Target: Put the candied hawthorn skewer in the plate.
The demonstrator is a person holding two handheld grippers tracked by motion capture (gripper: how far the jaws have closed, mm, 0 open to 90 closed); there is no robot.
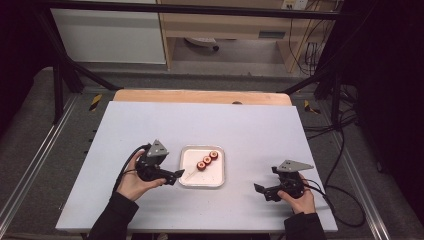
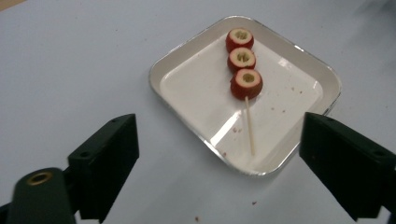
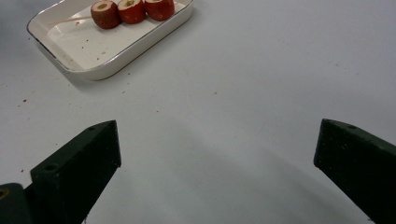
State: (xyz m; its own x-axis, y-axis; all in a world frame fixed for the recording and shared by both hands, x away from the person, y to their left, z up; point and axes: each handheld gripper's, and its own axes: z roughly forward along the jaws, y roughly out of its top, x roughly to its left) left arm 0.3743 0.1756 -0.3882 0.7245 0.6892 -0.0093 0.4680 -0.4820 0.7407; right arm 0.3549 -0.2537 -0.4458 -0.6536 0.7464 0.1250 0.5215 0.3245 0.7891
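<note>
A wooden skewer (image 2: 249,127) threaded through three red cored fruit pieces (image 2: 243,59) lies in a white square tray (image 1: 218,179) at the table's middle. Just left of the tray my left gripper (image 1: 176,175) is open, nothing between its jaws, pointing at the tray (image 2: 187,60). The left gripper's own midpoint (image 2: 219,154) hangs over the tray's near edge. My right gripper (image 1: 260,190) rests at the front right, open and holding nothing, its jaws wide over bare table (image 3: 217,163). The fruit pieces (image 3: 132,10) and tray (image 3: 116,58) appear at the upper left in the right gripper view.
The white table top (image 1: 150,125) ends at a wooden strip (image 1: 200,96) at the back. Black cables (image 1: 345,200) trail off the right edge. Small red crumbs (image 2: 254,203) dot the surface by the tray. Metal frame rails (image 1: 30,170) run along both sides.
</note>
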